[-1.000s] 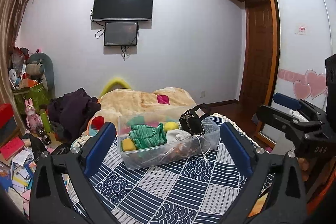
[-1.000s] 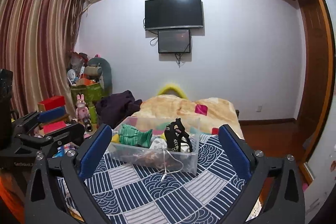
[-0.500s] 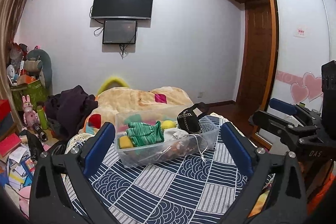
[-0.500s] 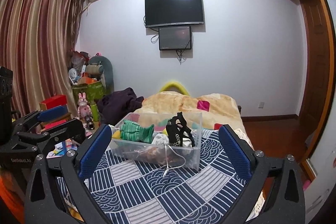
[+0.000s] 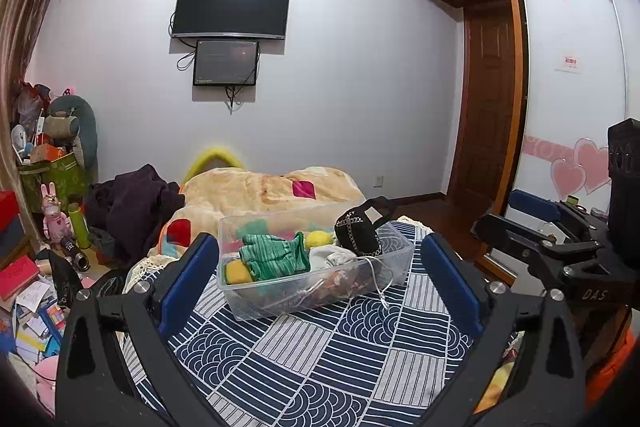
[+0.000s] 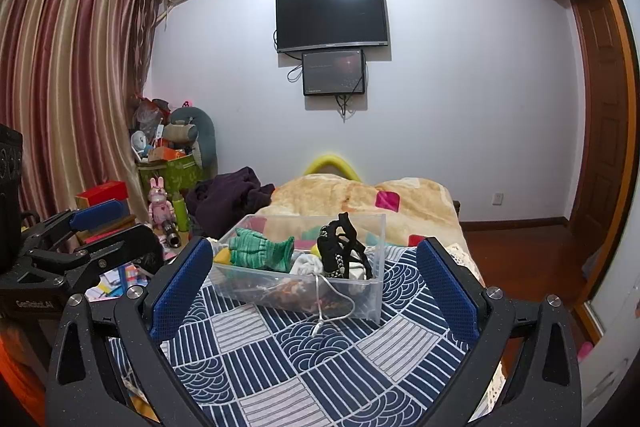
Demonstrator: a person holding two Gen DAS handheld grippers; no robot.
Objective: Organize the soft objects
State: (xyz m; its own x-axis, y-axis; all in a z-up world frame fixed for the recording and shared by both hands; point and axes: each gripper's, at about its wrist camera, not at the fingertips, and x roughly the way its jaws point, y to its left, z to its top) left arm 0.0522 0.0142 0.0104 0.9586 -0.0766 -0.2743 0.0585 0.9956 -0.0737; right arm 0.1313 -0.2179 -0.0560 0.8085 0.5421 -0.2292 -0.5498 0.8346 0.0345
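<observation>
A clear plastic bin sits on a navy-and-white patterned bedspread. It holds a green striped cloth, a yellow ball, a white cloth, a black chain-trimmed item and a white cord hanging over its front. My left gripper is open and empty, short of the bin. My right gripper is open and empty, also short of the bin.
A beige blanket and a dark clothes heap lie behind the bin. Boxes, books and toys clutter the floor at left. A wardrobe with sliding doors and a wooden door stand at right.
Both grippers have risen and tilted slightly, so the bin sits a little lower and closer in view. Both stay open and empty.
</observation>
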